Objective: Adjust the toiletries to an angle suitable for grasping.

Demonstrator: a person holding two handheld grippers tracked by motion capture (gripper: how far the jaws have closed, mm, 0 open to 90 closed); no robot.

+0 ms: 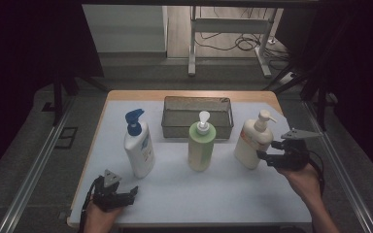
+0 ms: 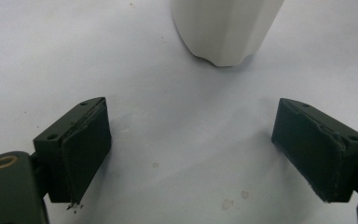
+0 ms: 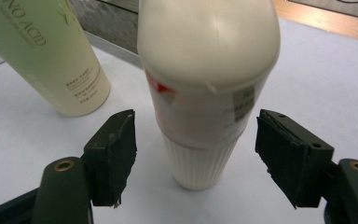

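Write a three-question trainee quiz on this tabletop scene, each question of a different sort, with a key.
1. True or false: the right gripper is clamped on the cream bottle.
2. Which bottle stands nearest the left gripper? A) green bottle B) blue-pump bottle C) cream bottle
3. Fill in: behind the bottles sits a metal ___.

Key:
1. False; its jaws stand apart on either side of the bottle, not pressing it.
2. B
3. basket

Glossy plastic cream bottle [image 3: 208,70], matt black jaws, metal mesh basket [image 1: 197,117], wooden table edge [image 1: 189,95]
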